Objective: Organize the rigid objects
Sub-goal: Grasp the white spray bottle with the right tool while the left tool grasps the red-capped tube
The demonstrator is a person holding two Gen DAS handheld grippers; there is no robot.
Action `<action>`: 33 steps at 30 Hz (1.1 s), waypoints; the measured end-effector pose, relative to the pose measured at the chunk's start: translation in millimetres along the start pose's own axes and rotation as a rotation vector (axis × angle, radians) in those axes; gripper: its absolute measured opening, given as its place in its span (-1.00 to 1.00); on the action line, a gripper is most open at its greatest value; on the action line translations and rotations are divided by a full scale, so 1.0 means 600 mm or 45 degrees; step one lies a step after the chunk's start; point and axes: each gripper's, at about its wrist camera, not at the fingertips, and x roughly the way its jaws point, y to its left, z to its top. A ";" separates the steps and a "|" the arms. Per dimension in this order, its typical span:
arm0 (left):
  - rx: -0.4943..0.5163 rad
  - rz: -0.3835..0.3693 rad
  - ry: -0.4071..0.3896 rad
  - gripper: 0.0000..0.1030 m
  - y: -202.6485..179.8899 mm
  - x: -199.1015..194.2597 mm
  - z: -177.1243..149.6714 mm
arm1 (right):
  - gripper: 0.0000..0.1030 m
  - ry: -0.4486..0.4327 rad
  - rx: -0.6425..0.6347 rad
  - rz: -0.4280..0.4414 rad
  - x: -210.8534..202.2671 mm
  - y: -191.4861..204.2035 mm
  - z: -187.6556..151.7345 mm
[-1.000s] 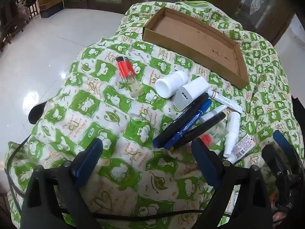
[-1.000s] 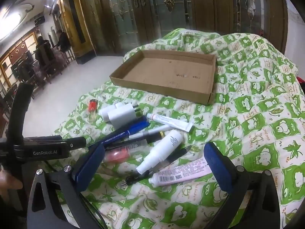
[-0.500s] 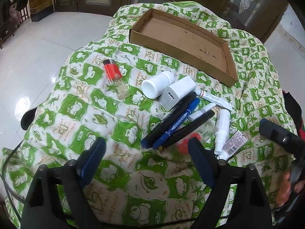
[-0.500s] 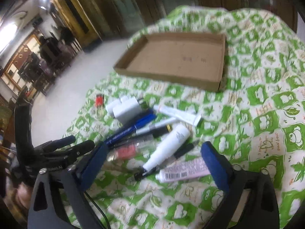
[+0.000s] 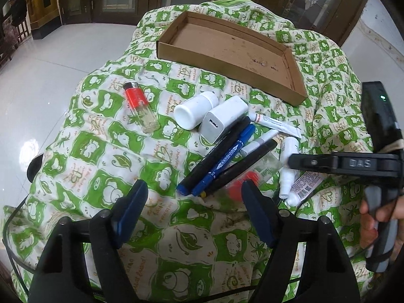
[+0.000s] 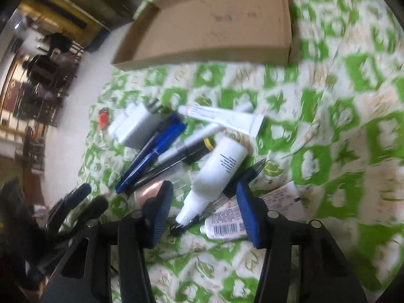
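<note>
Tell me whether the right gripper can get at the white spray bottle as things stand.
Probably yes. The right gripper is open and the white spray bottle lies on top of the pile with its nozzle end between the fingers. A black pen and a barcoded tube crowd it underneath.

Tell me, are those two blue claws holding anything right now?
No. The left gripper and right gripper are both open and empty; the white spray bottle lies ungrasped.

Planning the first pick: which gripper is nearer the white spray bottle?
Right. The right gripper straddles the white spray bottle; the left gripper hangs back, short of the pens.
</note>
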 end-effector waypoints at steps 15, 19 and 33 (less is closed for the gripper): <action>0.512 0.048 0.202 -0.01 -0.134 0.070 0.005 | -0.49 -0.068 -0.128 -0.019 -0.001 -0.008 0.037; 0.527 0.004 0.219 -0.17 -0.150 0.085 0.012 | -0.49 -0.045 -0.124 0.008 0.003 -0.013 0.034; 0.467 -0.096 0.263 -0.23 -0.152 0.106 0.023 | -0.50 -0.017 -0.081 0.053 0.009 -0.031 0.036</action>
